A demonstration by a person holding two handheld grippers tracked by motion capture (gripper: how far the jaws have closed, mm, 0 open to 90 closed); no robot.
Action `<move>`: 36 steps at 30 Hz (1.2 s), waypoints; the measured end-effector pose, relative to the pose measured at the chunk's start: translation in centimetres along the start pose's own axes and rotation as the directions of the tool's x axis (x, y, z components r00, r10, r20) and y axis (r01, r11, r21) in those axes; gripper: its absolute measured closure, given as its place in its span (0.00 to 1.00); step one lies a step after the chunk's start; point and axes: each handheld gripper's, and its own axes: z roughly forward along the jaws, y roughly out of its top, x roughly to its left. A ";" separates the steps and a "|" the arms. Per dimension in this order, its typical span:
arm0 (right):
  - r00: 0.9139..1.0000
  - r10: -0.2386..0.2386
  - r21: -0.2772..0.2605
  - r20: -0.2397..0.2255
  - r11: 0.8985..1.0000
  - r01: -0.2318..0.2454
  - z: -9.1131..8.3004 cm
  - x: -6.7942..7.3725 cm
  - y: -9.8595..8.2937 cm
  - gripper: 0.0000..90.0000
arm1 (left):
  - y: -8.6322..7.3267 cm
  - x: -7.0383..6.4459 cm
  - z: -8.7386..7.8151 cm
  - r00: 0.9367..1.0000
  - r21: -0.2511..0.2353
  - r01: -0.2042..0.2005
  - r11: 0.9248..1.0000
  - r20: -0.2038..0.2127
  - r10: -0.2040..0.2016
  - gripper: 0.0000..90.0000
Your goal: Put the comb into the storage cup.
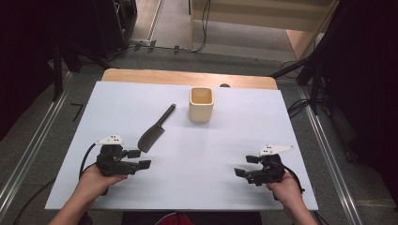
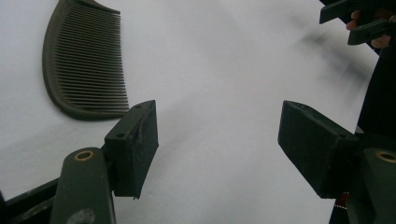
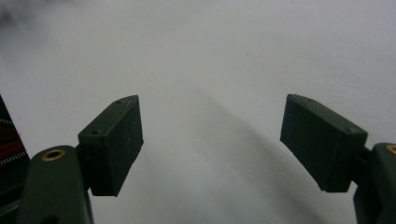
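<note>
On the white surface (image 1: 197, 154), left of centre, the layout reads as follows.

Comb position: the dark comb (image 1: 155, 132) lies flat, just ahead of your left gripper (image 1: 139, 158) and apart from it. In the left gripper view the toothed blade (image 2: 88, 70) sits up and to the left of the near jaw, not between the jaws.

Comb long axis: diagonal. The wide toothed end points toward your left hand; the thin handle (image 1: 168, 114) runs away and to the right, toward the cup.

Comb teeth: in the left gripper view they face the open surface at the right; the curved spine faces left.

Nearer hand: your left. Your right gripper (image 1: 246, 165) is well apart from the comb, at the far side of the surface.

Left jaws: spread wide and empty, with bare surface between them.

Right jaws: spread wide and empty; the right gripper view has plain white surface between them.

Cup: a cream, square-sided cup (image 1: 201, 105) stands upright beyond the comb's handle tip, near it but not touching. Its interior appears empty.

Judged next move: a pick-up of the comb with your left gripper. This calls for a short reach forward and slightly left, so that the blade or the handle passes between the jaws.

Alignment note: set the jaws across the diagonal axis, not along it. The comb lies flat and thin on the surface, so a shallow grip may slip.
</note>
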 end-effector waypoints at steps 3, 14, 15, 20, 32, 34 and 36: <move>1.000 -0.001 0.001 0.001 1.000 0.001 0.0 0.0 0.0 0.22 | 0.2 -0.2 0.0 1.000 0.012 0.004 1.000 -0.021 -0.004 0.35; 1.000 -0.002 0.000 0.008 1.000 0.002 0.0 0.0 0.0 0.22 | 2.3 0.0 -0.1 0.998 0.010 0.019 1.000 -0.061 -0.018 0.37; 1.000 -0.004 0.000 0.008 1.000 0.004 0.0 0.0 0.0 0.22 | 2.6 0.0 0.0 0.998 0.010 0.015 1.000 -0.063 -0.014 0.37; 1.000 -0.006 -0.002 0.009 1.000 0.006 -0.1 0.0 0.0 0.22 | 3.6 0.2 0.4 0.998 0.012 0.004 1.000 -0.061 -0.003 0.37; 1.000 -0.006 0.000 0.011 1.000 0.006 -0.1 0.0 0.0 0.22 | 5.0 0.9 1.1 0.998 0.020 0.016 1.000 -0.057 -0.015 0.37; 1.000 -0.003 -0.002 0.012 1.000 0.003 -0.1 0.0 0.0 0.22 | 5.3 1.0 1.4 0.998 0.027 0.013 1.000 -0.058 -0.012 0.37; 1.000 -0.005 -0.001 0.011 1.000 0.005 -0.1 0.0 0.0 0.22 | 5.6 1.1 1.7 0.998 0.029 0.015 0.999 -0.054 -0.013 0.37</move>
